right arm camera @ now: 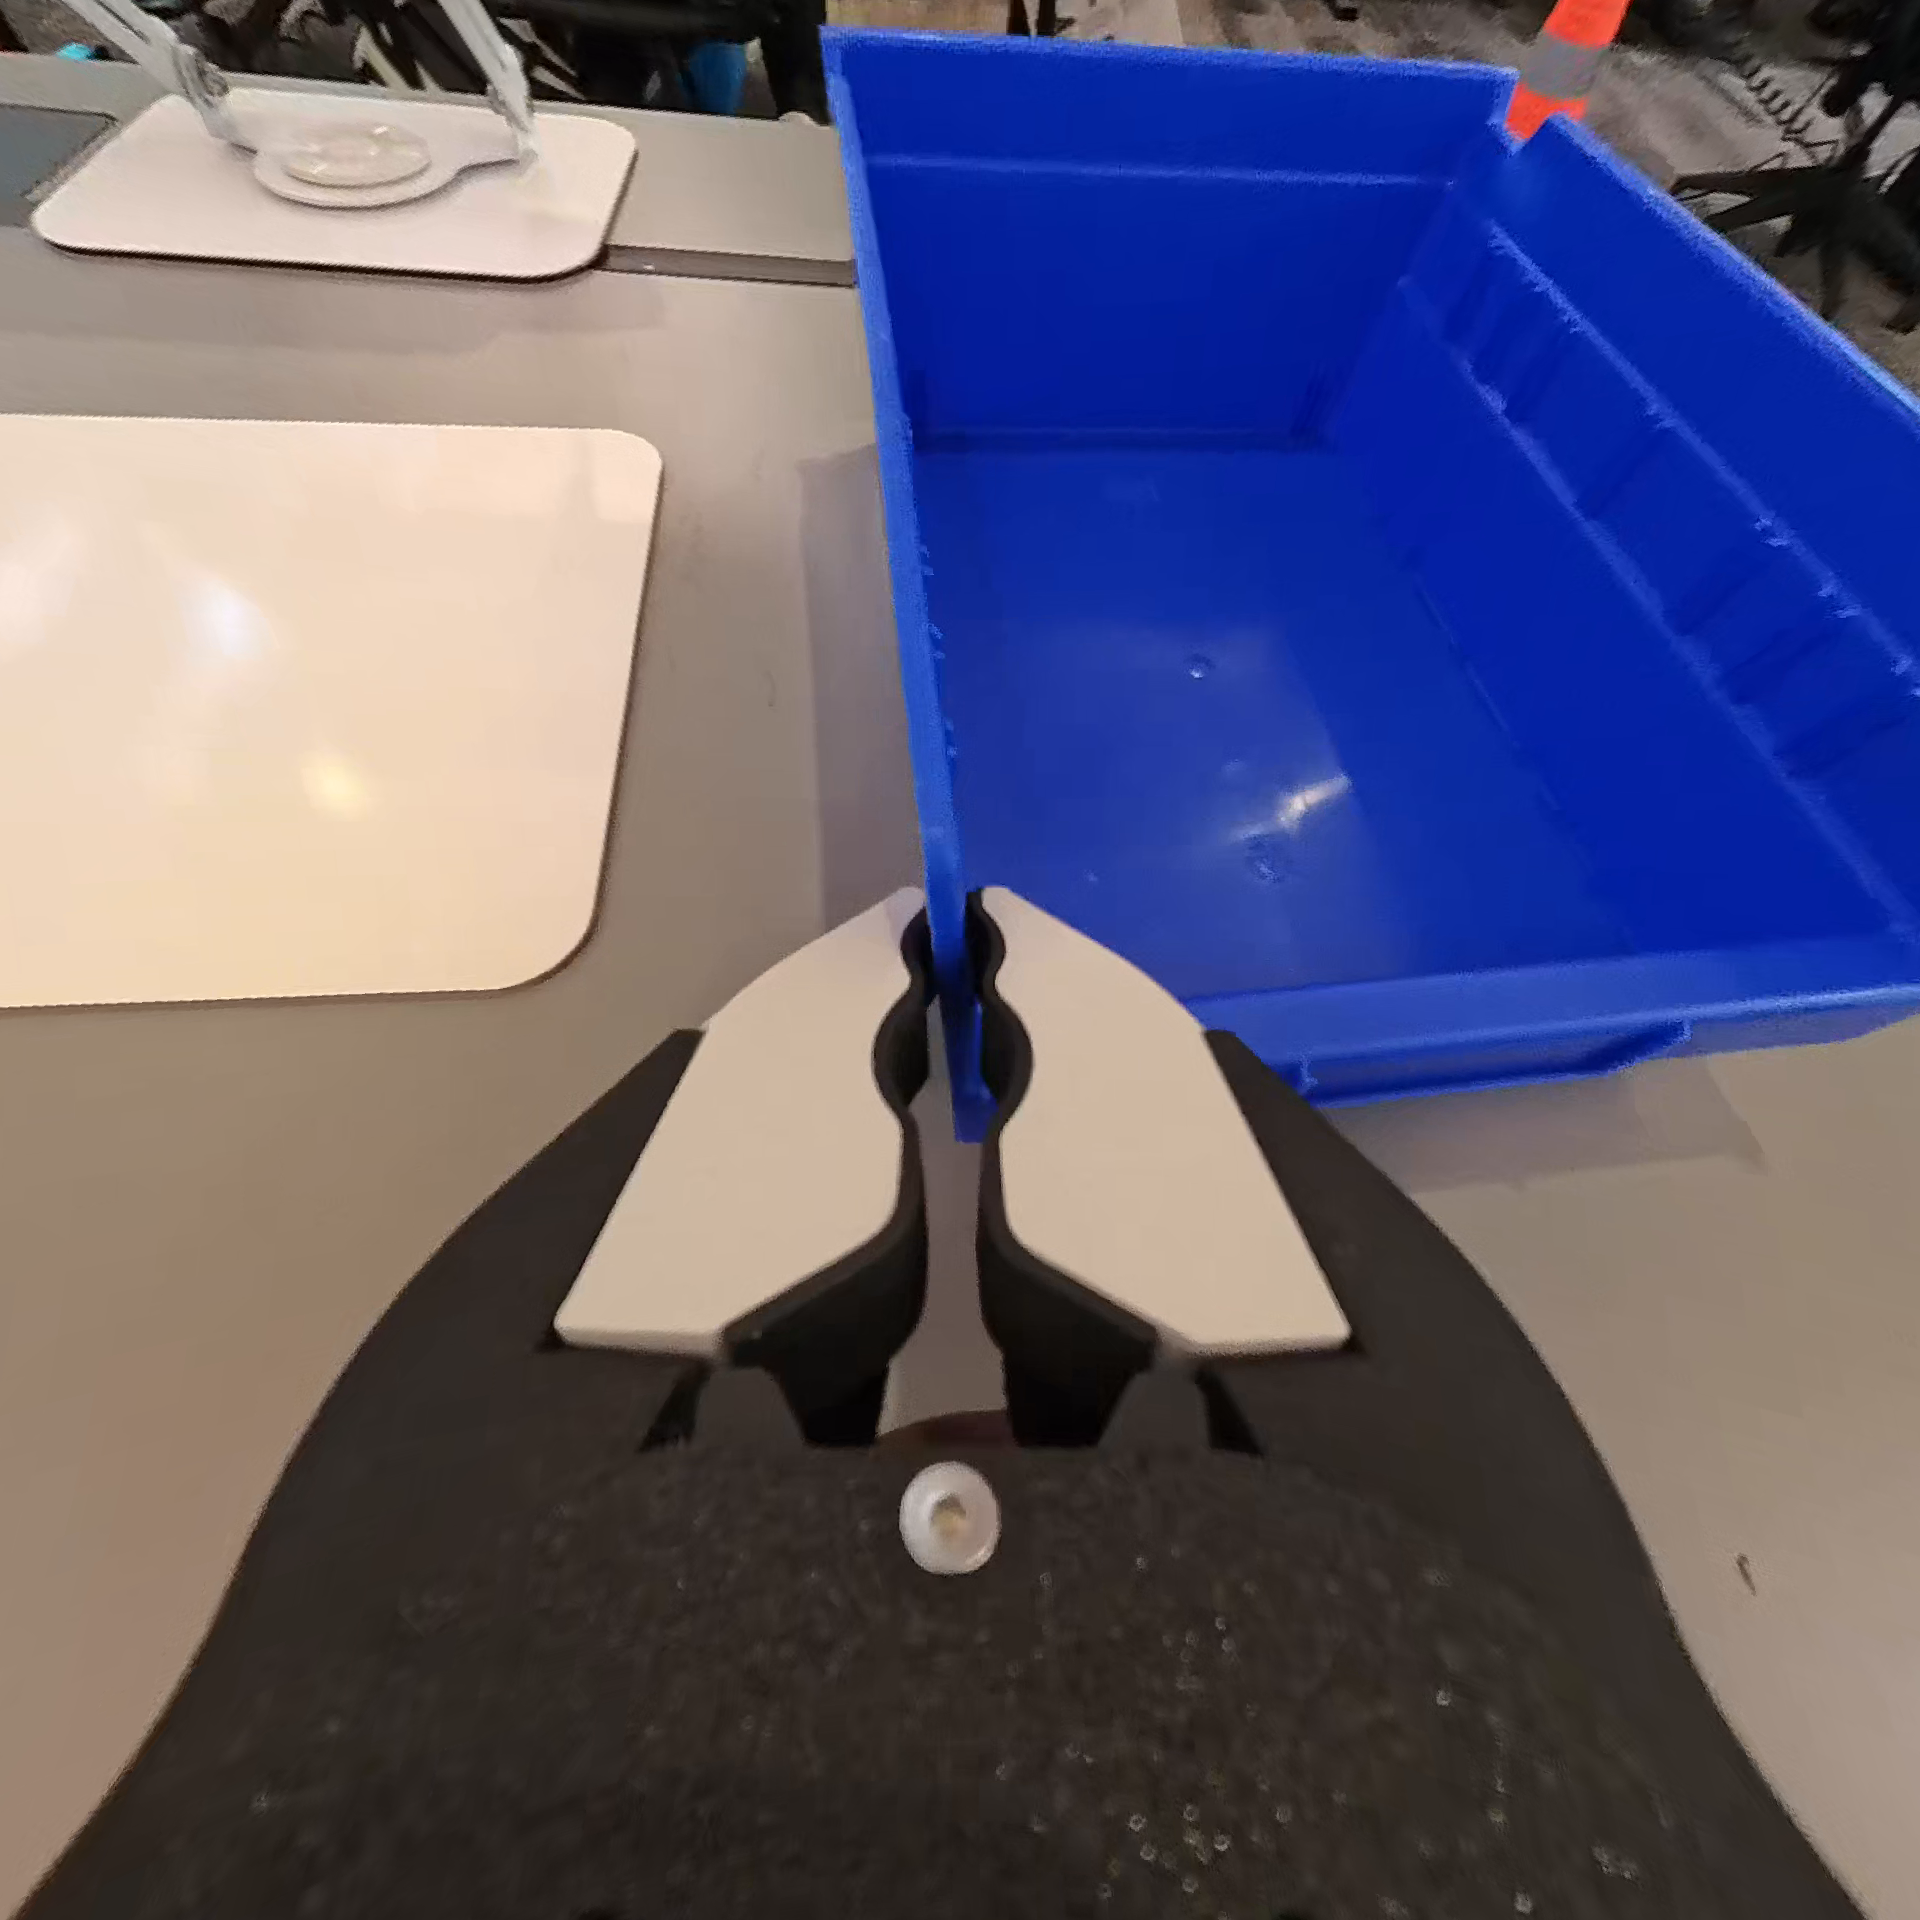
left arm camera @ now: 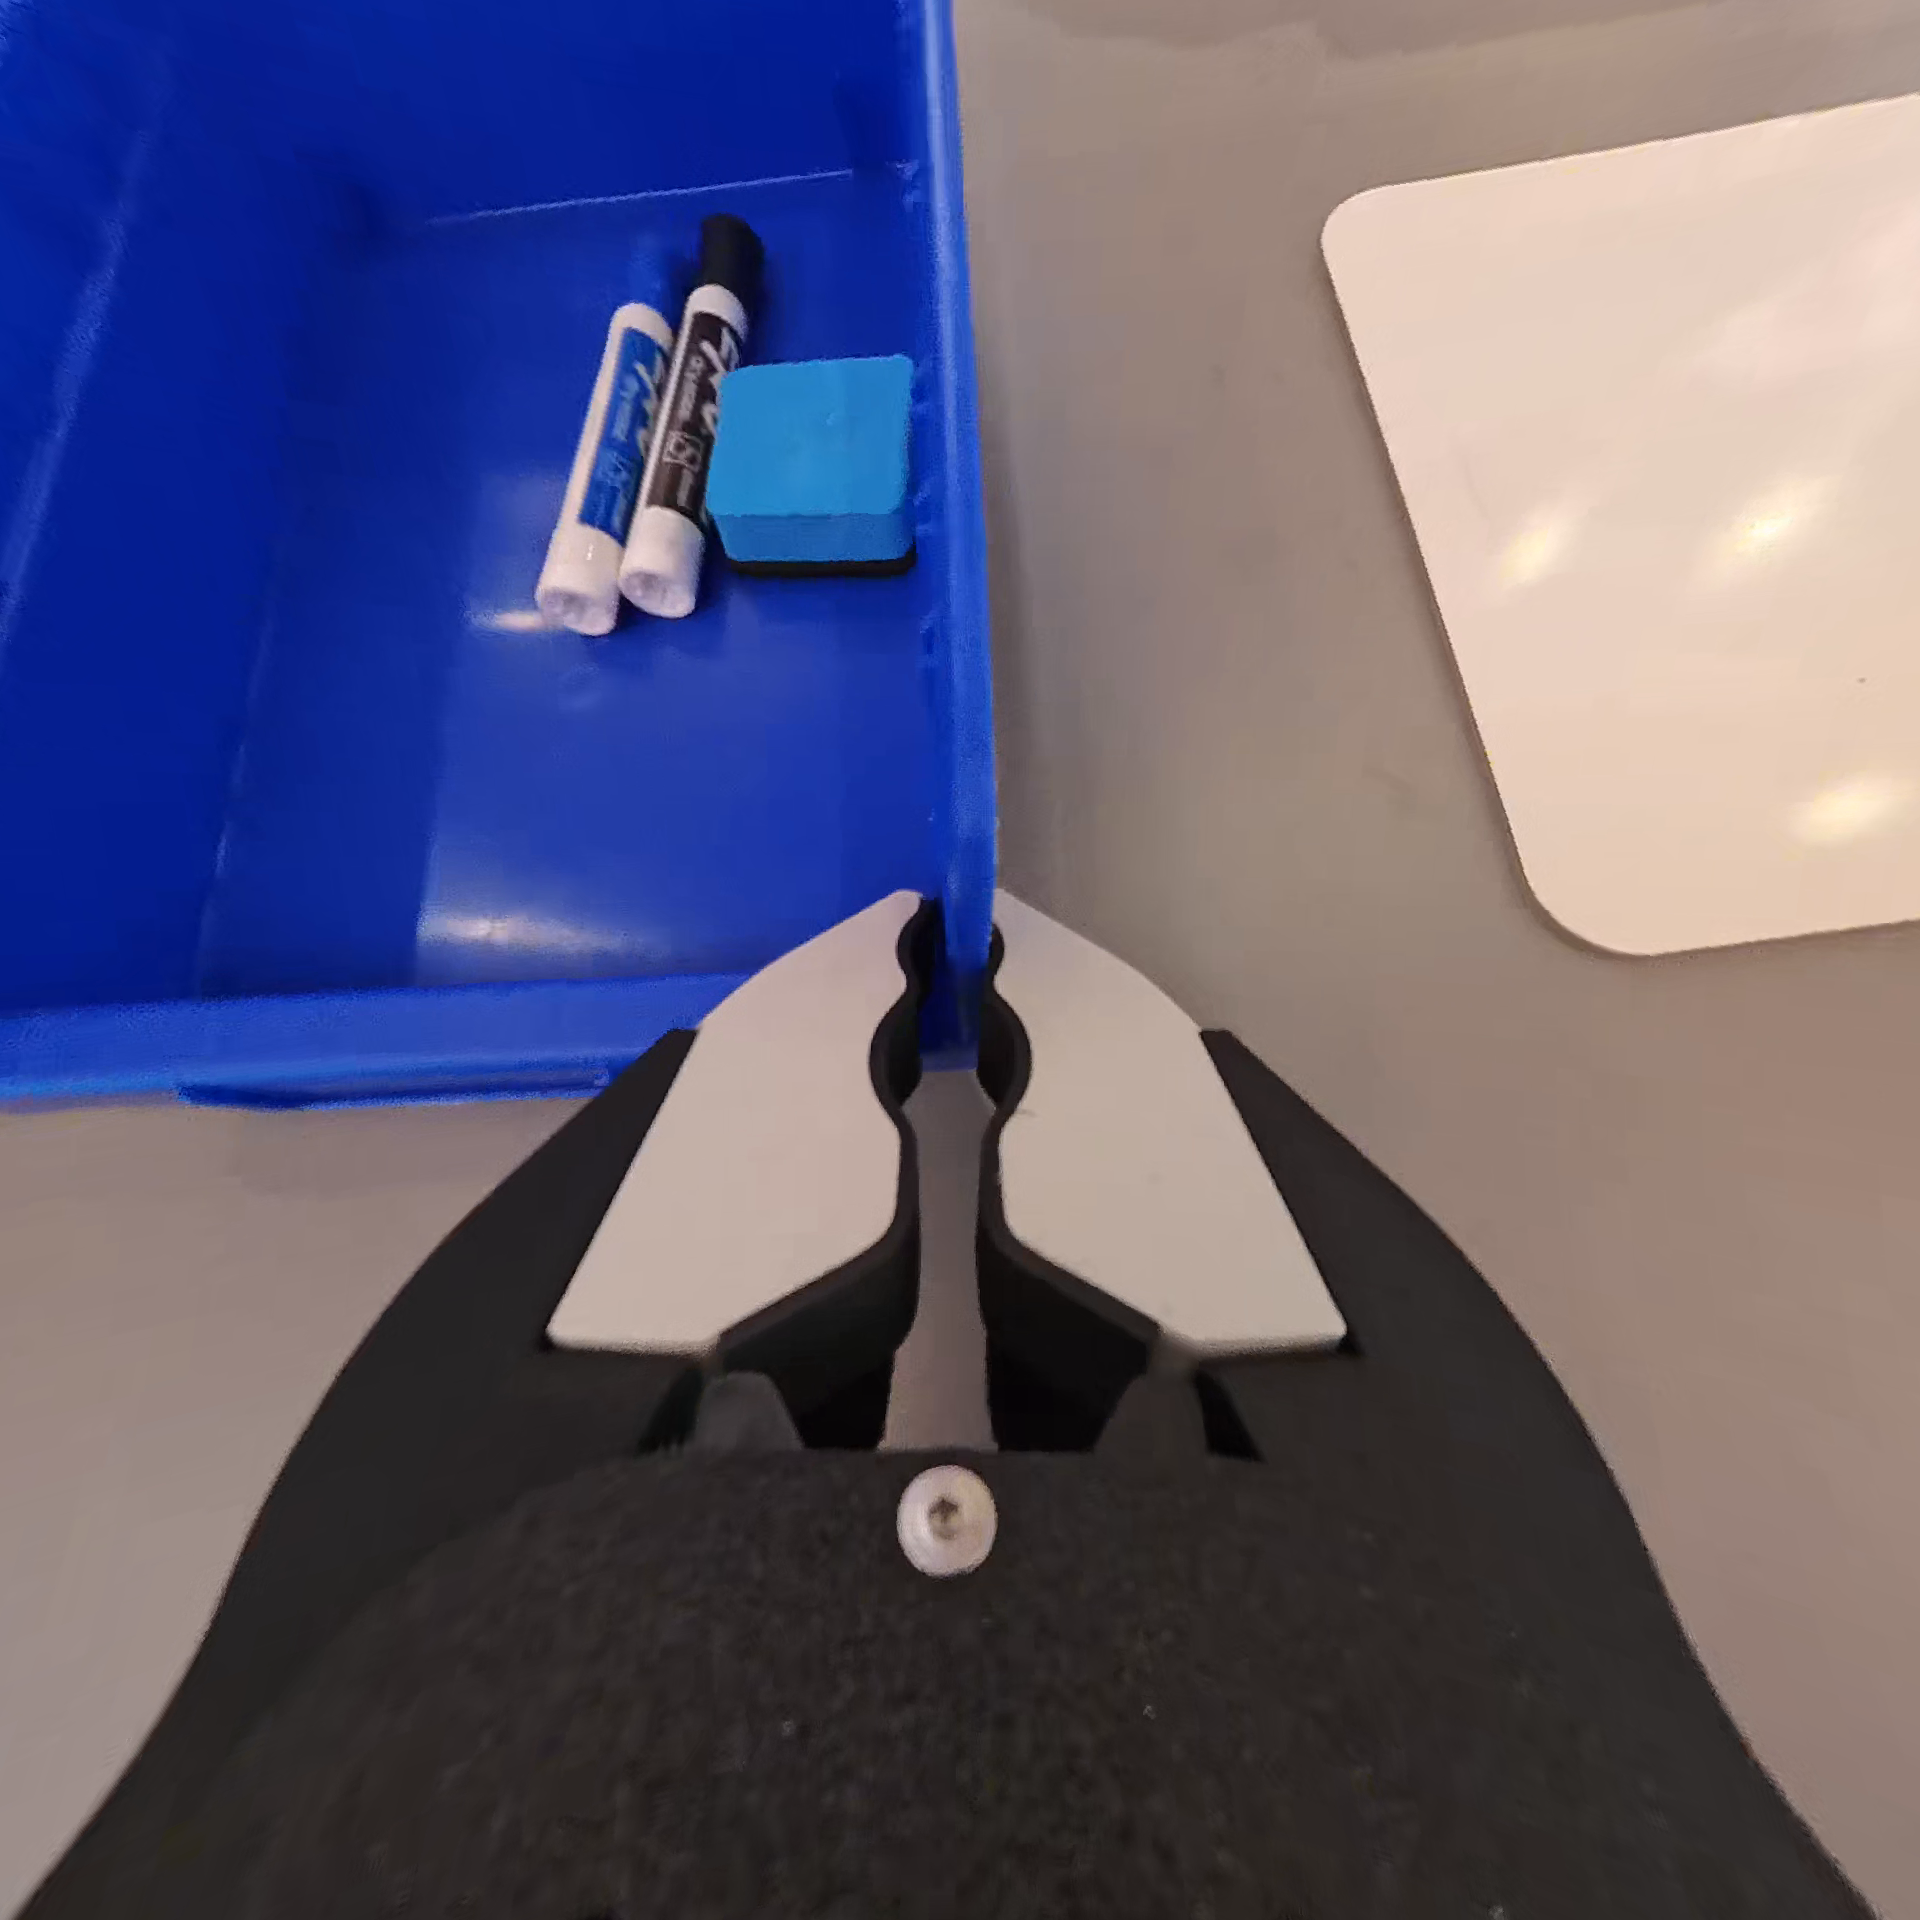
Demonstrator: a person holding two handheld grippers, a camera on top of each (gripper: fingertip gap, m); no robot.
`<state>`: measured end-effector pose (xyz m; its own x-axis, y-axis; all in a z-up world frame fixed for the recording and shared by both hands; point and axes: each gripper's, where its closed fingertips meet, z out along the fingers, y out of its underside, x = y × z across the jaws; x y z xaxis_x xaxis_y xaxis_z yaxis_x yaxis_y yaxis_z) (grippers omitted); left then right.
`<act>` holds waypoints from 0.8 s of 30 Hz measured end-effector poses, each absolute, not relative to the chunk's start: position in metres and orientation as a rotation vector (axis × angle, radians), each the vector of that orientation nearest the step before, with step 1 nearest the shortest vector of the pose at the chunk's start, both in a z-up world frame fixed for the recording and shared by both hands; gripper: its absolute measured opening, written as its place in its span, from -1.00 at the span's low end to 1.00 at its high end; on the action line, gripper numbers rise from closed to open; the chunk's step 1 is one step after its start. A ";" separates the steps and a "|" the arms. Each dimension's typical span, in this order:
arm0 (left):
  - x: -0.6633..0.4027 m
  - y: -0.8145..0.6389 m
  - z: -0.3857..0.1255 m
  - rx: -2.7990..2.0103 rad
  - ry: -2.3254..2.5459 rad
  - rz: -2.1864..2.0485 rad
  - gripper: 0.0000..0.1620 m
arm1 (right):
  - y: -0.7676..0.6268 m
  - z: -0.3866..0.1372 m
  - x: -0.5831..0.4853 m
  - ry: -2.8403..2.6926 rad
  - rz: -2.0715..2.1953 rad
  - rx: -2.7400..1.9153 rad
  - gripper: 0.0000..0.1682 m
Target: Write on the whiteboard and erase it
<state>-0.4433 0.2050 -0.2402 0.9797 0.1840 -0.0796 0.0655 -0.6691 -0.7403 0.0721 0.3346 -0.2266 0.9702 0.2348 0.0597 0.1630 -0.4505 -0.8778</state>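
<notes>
**Two grippers clamped on the walls of blue bins, whiteboard lying between them**

Left wrist view. The left gripper point(left arm camera: 956, 925) has its two grey fingers closed on the right-hand wall of a blue bin point(left arm camera: 961, 582), one finger inside the bin and one outside, close to the bin's near right corner. On the bin floor, toward the far right, lie two markers side by side and touching: a blue marker point(left arm camera: 601, 473) on the left and a black marker point(left arm camera: 694, 416) just to its right, the black cap pointing away from the camera. A blue eraser point(left arm camera: 816, 462) with a dark underside rests against the black marker and sits next to the right wall. To the right of the bin, well apart from it on the grey table point(left arm camera: 1195, 520), lies the whiteboard point(left arm camera: 1683, 520), white with rounded corners; its surface shows only reflected light.

Right wrist view. The right gripper point(right arm camera: 951, 920) is pinching the left-hand wall of a second blue bin point(right arm camera: 1714, 436), again with one finger on each side, near the bin's near left corner. The floor of this bin appears bare. The whiteboard point(right arm camera: 301, 707) lies flat on the table to the left of this bin, near it but not touching. Farther away on the left sits another white board point(right arm camera: 540, 197) with a clear stand point(right arm camera: 343, 145) on it. An orange cone point(right arm camera: 1564, 62) shows beyond the bin's far right corner.
</notes>
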 end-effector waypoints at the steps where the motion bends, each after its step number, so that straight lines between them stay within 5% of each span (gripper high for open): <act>1: -0.442 0.200 -0.240 -2.301 -0.186 0.173 -0.94 | 0.334 -0.227 0.072 -0.267 0.074 -2.050 -0.95; 21: -0.424 0.195 -0.239 -2.187 -0.447 0.323 -0.94 | 0.340 -0.226 0.065 -0.246 0.113 -2.014 -0.97; 24: -0.425 0.196 -0.239 -2.190 -0.453 0.320 -0.94 | 0.338 -0.223 0.065 -0.258 0.114 -1.983 -0.64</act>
